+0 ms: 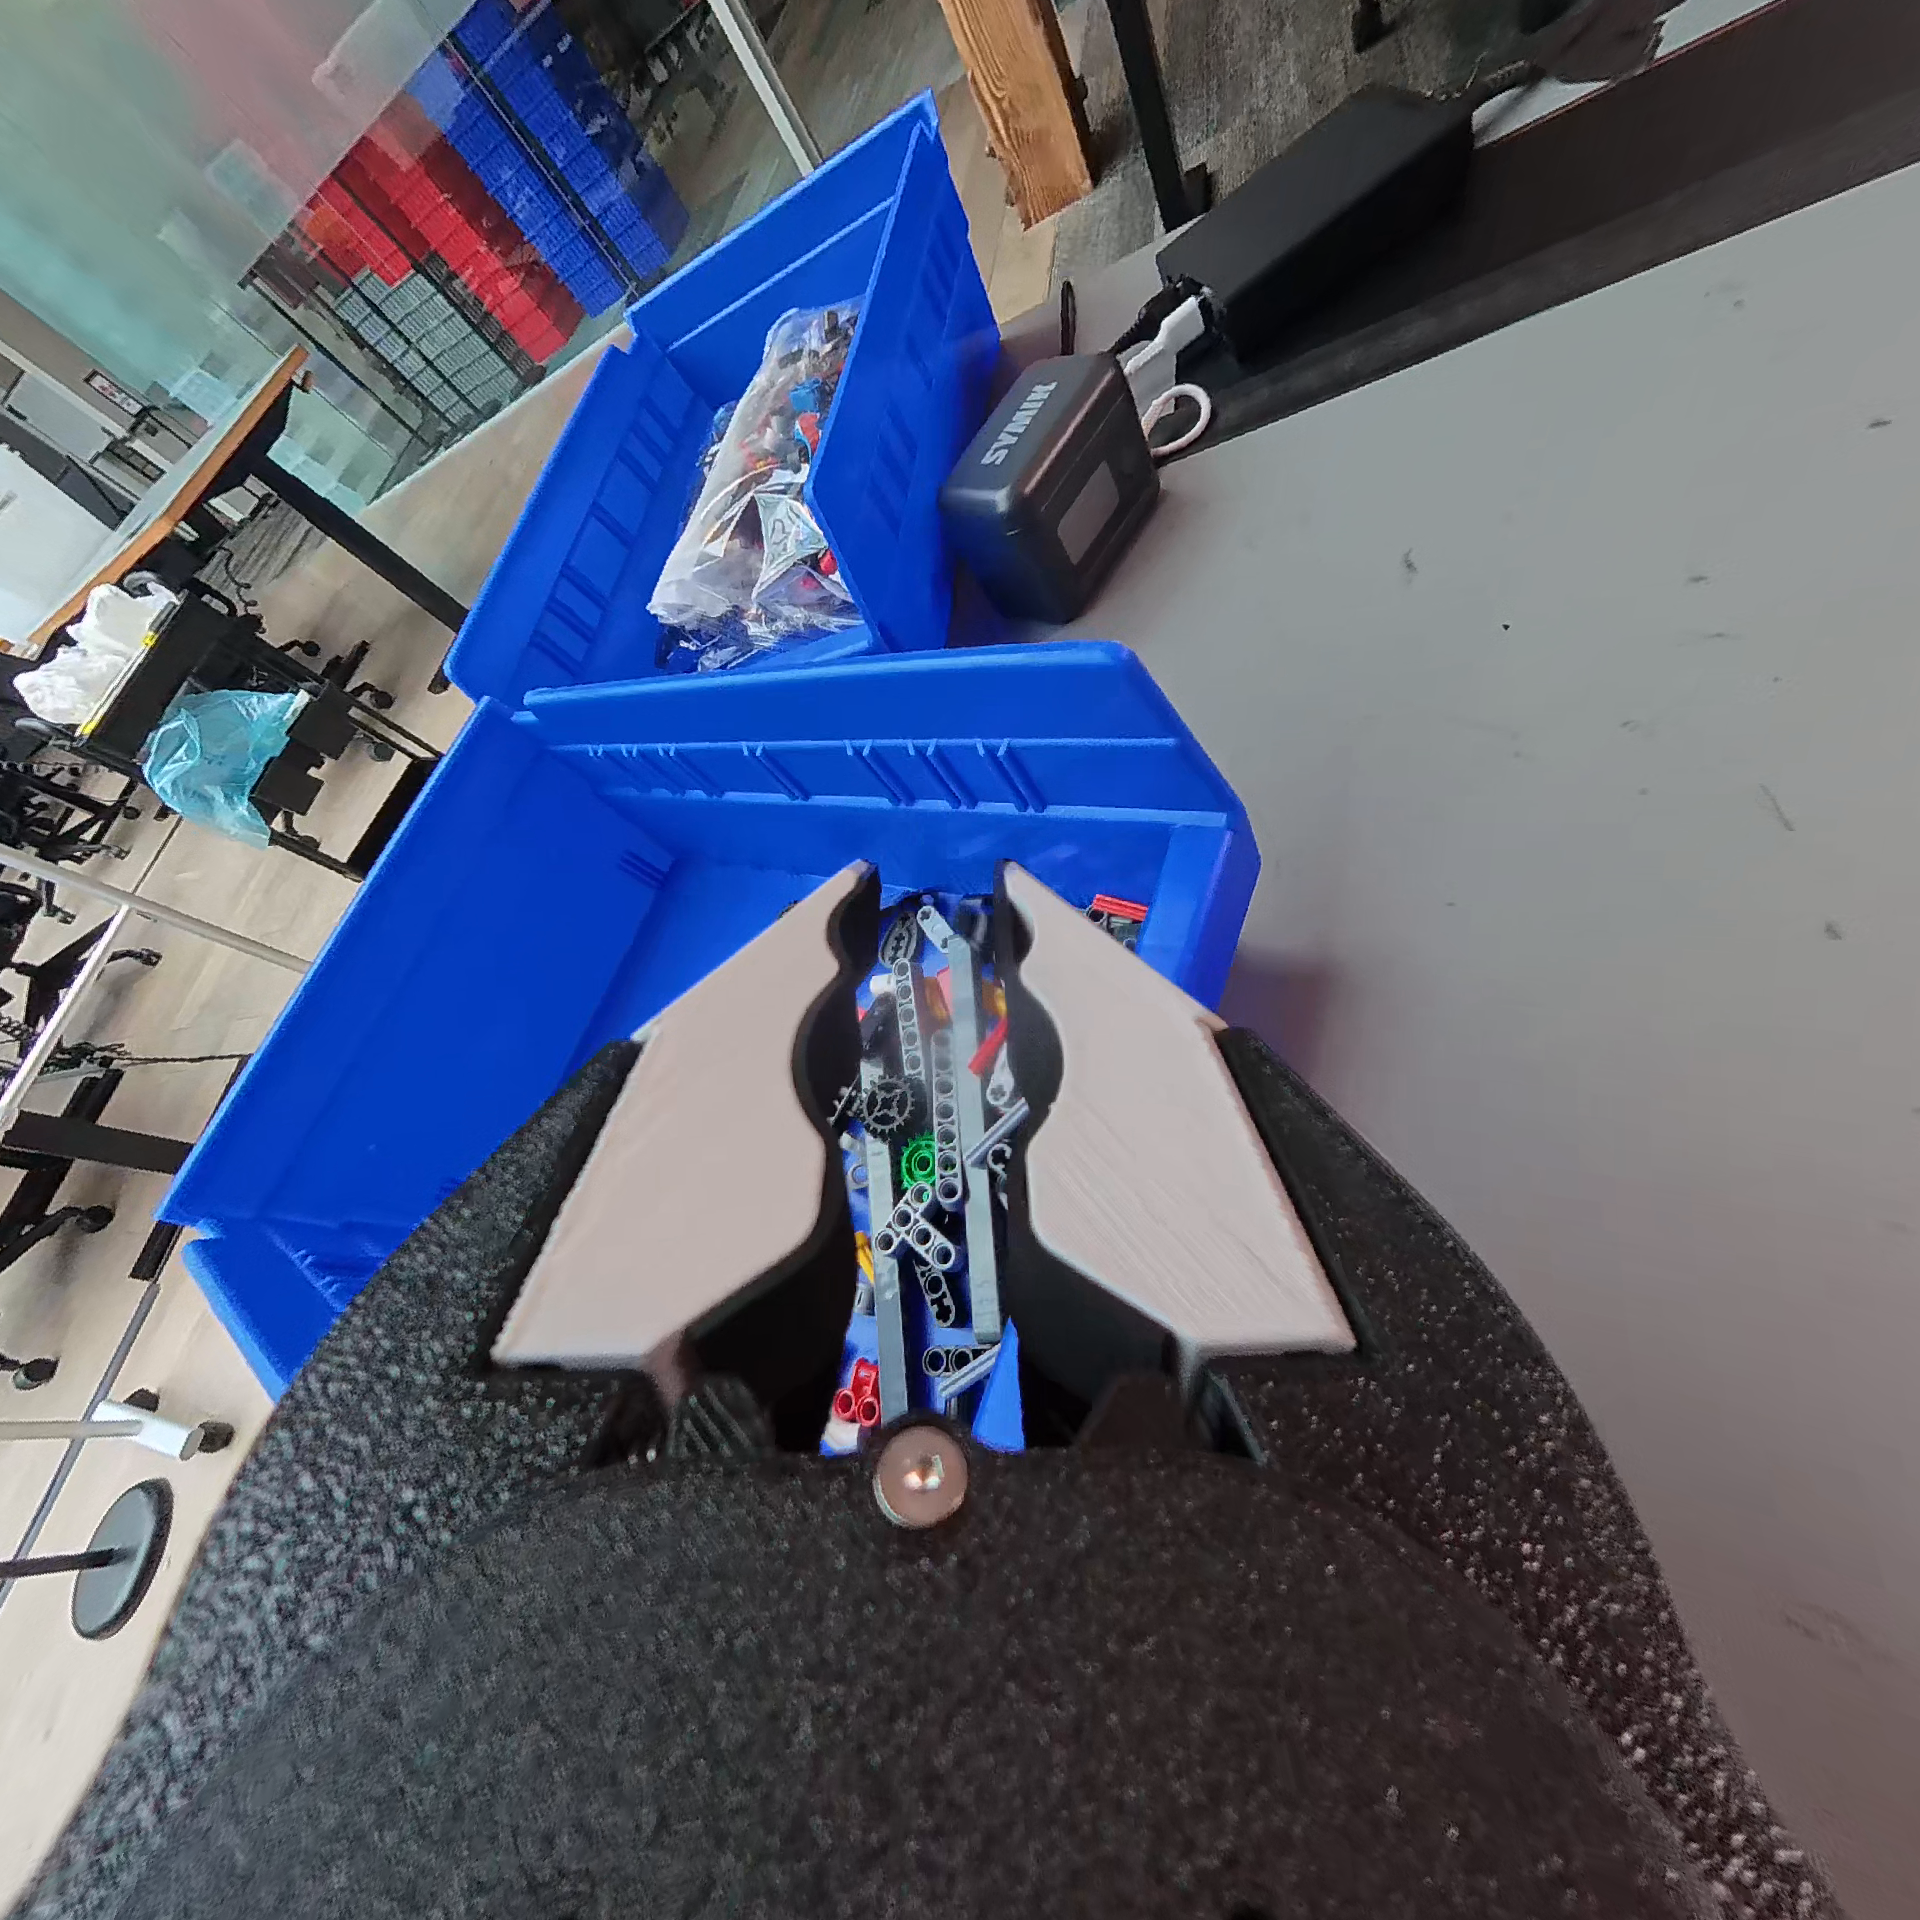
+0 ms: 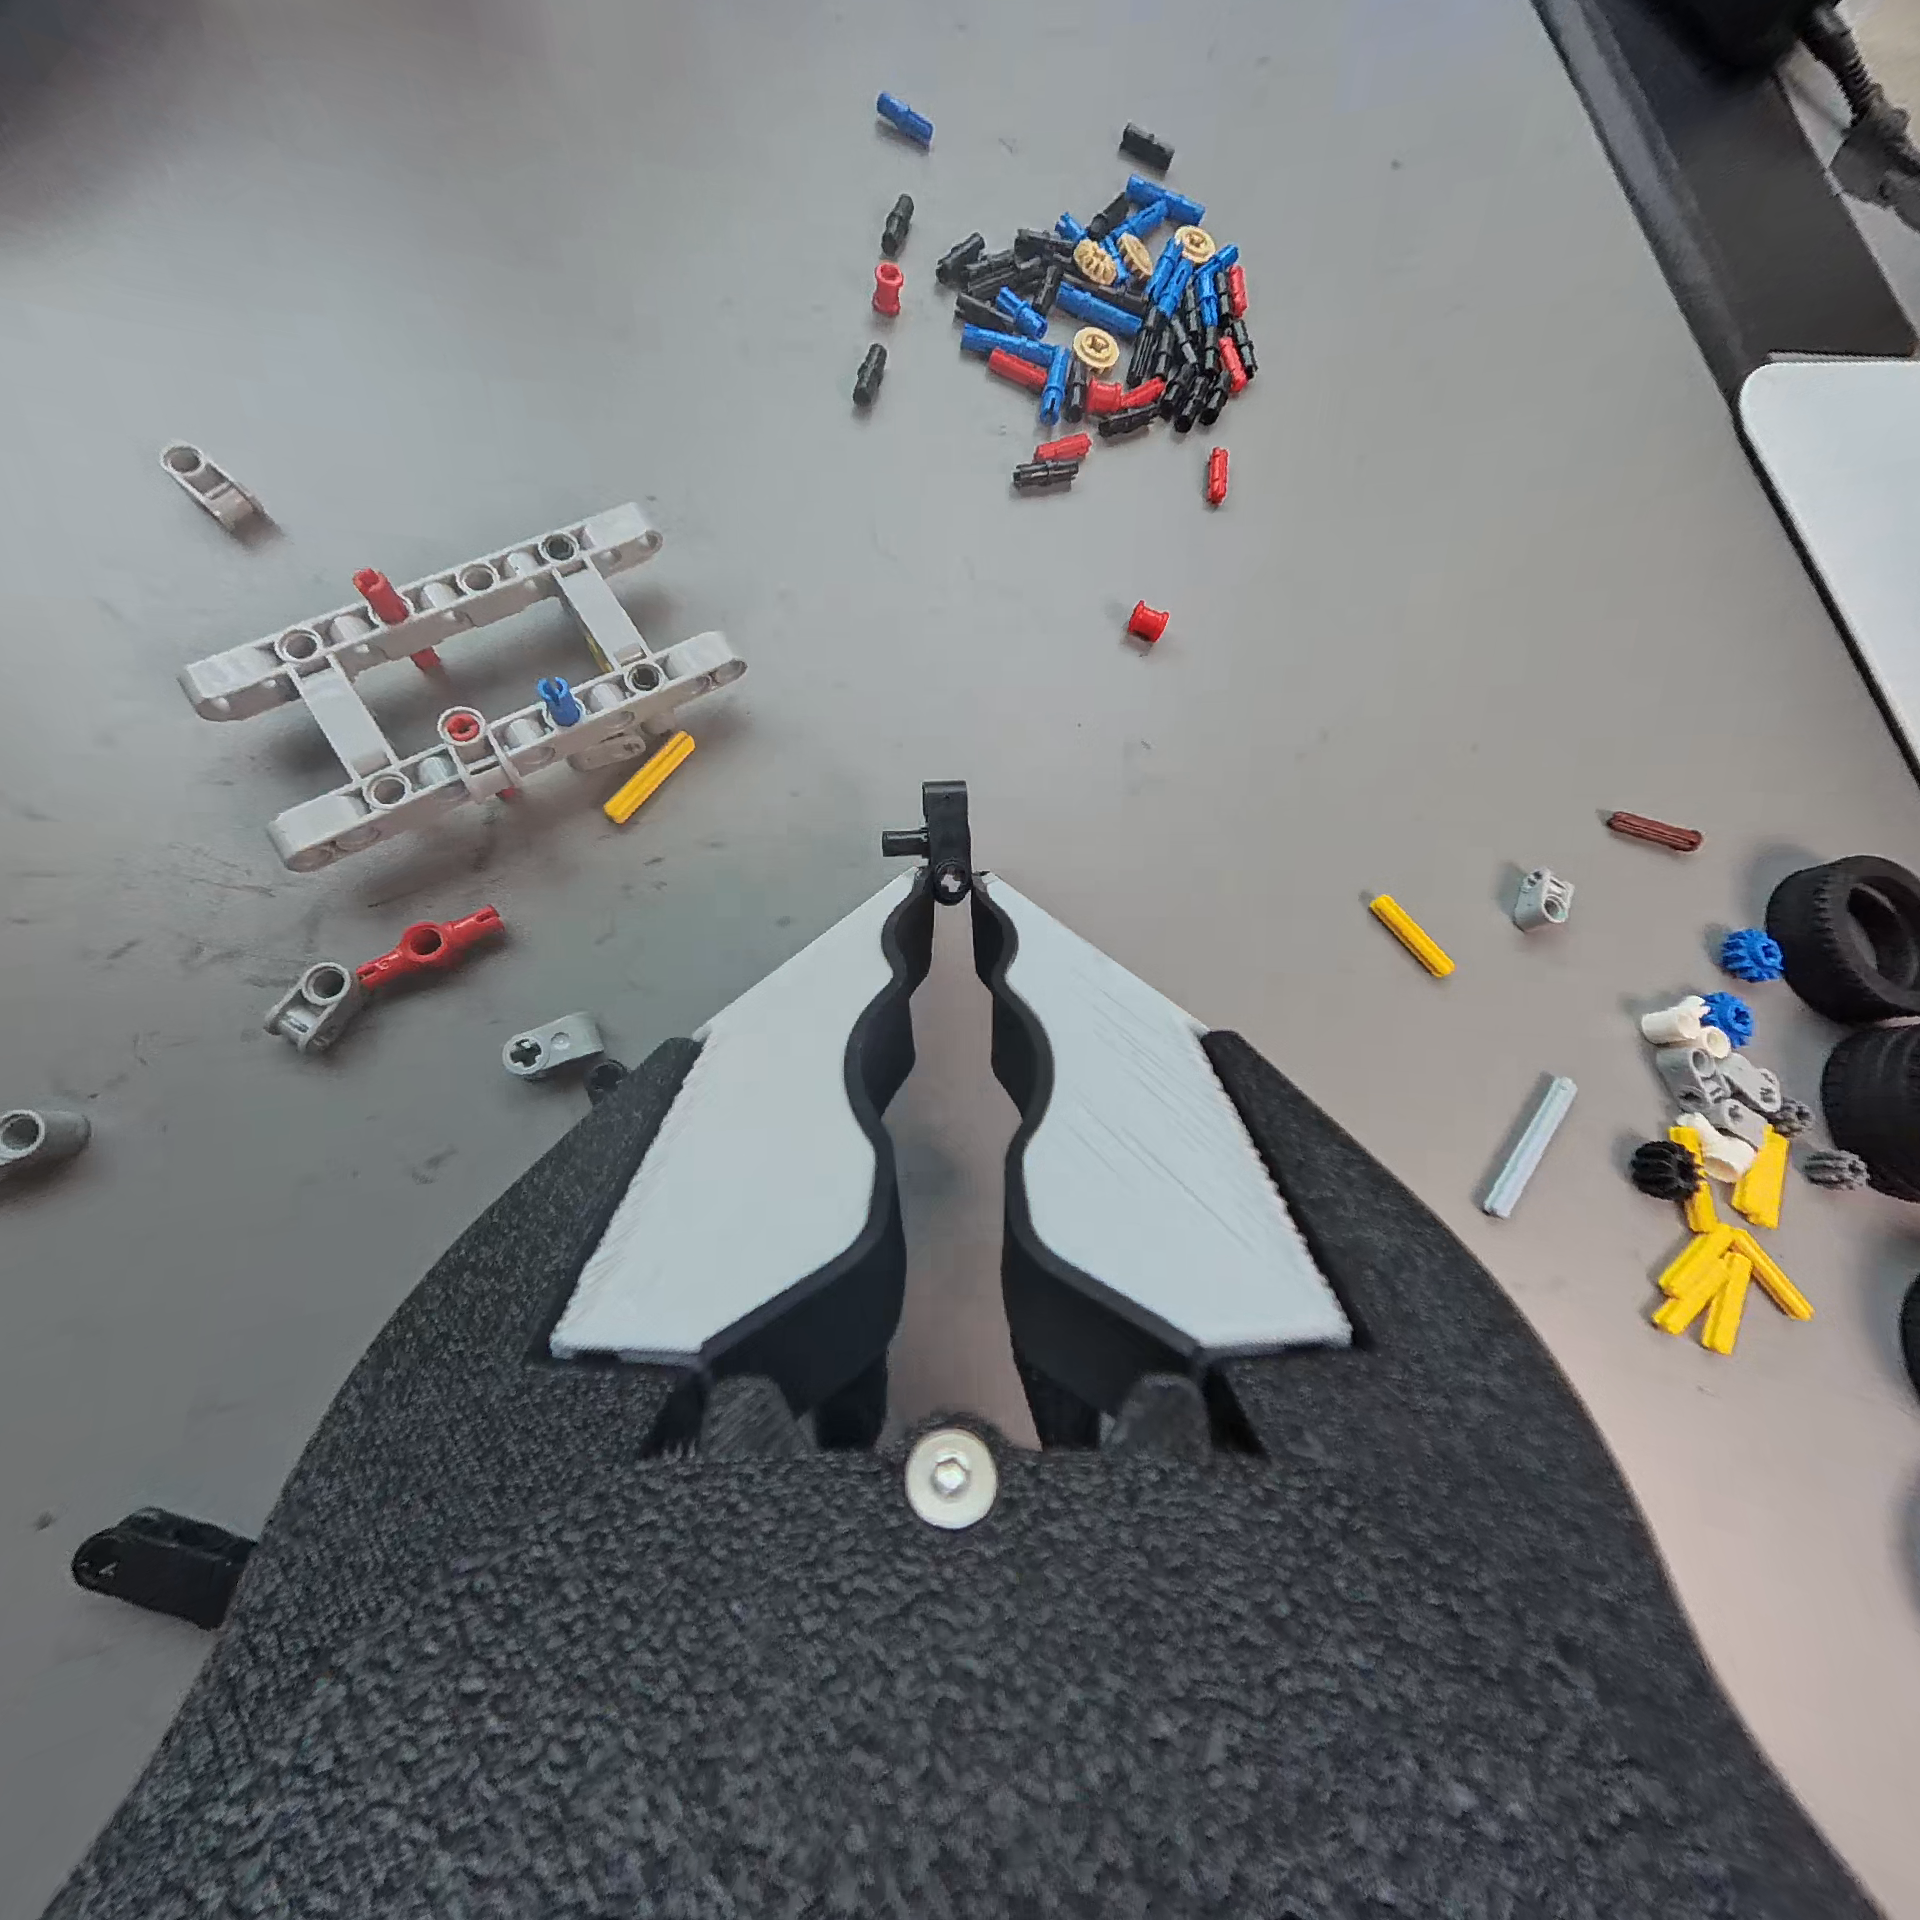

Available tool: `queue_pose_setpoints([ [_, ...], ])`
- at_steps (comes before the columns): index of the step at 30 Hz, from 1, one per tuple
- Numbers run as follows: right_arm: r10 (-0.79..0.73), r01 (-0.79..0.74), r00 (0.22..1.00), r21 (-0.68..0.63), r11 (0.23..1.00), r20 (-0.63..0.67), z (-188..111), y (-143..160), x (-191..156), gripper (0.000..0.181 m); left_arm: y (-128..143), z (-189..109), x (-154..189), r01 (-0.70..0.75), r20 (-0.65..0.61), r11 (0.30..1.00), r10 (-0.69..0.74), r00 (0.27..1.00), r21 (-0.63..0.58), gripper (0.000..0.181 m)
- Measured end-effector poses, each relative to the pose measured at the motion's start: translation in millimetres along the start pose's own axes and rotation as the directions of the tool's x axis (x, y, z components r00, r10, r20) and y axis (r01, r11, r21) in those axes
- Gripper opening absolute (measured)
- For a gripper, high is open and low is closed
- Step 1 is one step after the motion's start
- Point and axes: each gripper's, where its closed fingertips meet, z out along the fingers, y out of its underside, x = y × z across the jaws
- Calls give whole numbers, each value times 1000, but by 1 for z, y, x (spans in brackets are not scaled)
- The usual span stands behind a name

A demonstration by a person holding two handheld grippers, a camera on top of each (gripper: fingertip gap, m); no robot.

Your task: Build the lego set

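In the right wrist view my right gripper [image 2: 948, 883] is shut on a small black connector piece [image 2: 940, 826] with a pin sticking out to the left, held above the grey table [image 2: 1351, 675]. A part-built grey beam frame [image 2: 457, 681] with red and blue pins lies at the left. A pile of blue, black and red pins [image 2: 1122, 312] lies beyond. In the left wrist view my left gripper [image 1: 935, 883] is open above a blue bin [image 1: 499, 977] that holds grey beams, gears and small parts [image 1: 935, 1122].
A second blue bin [image 1: 914, 343] with bagged parts stands behind the first, a dark box-shaped device [image 1: 1049, 499] beside it. Loose grey and red connectors [image 2: 384, 977], yellow axles [image 2: 1725, 1278], a grey axle [image 2: 1527, 1143] and black tyres [image 2: 1849, 935] lie around on the table. My right fingertips sit around 45 cm from my left ones.
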Motion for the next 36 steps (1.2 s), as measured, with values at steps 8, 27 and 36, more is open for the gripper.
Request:
queue_pose_setpoints([
  [8,-10,74,979,311,948,-202,-29,-68,3,7,-85,-108,189,314,-817,909,47,575,273,20],
  [27,-148,372,820,319,872,-553,-52,-113,-16,7,-102,-209,299,405,-977,896,-117,-180,-182,4],
  [36,-266,511,719,229,828,-642,-52,-114,-22,7,-101,-212,300,408,-929,856,-192,-316,-316,5],
])
